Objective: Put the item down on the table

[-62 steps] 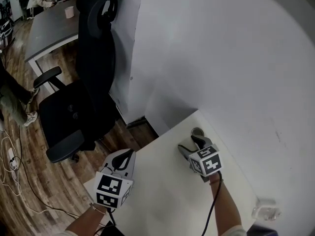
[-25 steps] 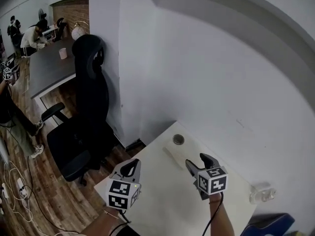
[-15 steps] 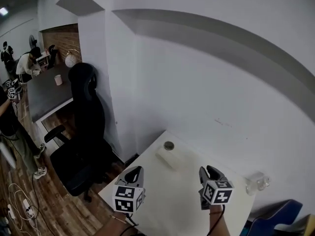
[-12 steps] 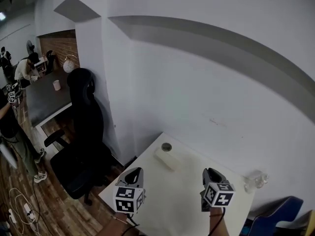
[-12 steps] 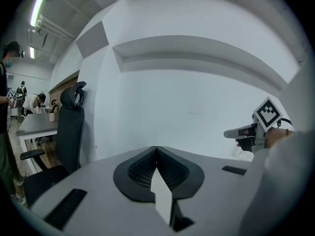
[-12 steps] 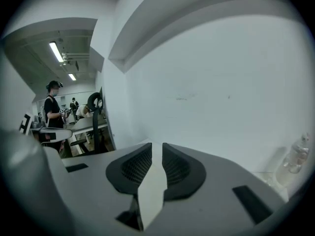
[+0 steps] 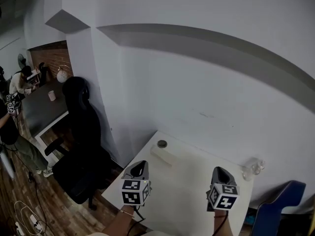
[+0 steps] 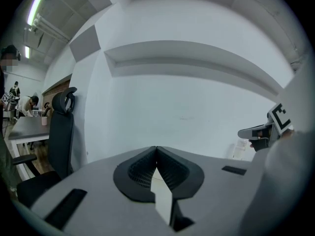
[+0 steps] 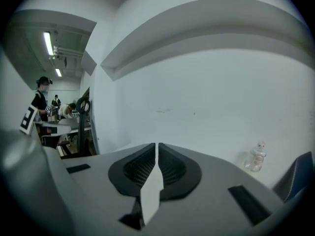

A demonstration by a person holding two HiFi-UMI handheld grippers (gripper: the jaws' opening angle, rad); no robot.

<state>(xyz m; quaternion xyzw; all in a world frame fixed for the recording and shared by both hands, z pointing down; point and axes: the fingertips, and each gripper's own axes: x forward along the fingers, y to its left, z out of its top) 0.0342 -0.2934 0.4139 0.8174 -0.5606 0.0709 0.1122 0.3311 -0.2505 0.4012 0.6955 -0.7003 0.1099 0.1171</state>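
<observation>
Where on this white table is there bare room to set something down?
The broad middle of the table, between the white block and the clear bottle, is bare. The far left corner is crowded: the block and a round disc sit there. The bottle holds the far right corner.

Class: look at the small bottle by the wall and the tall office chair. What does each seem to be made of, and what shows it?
Small bottle: probably clear plastic with a glossy finish; it is see-through, though glass is possible. Office chair: black and matte, likely fabric or mesh on a plastic frame; too dark to tell which.
</observation>
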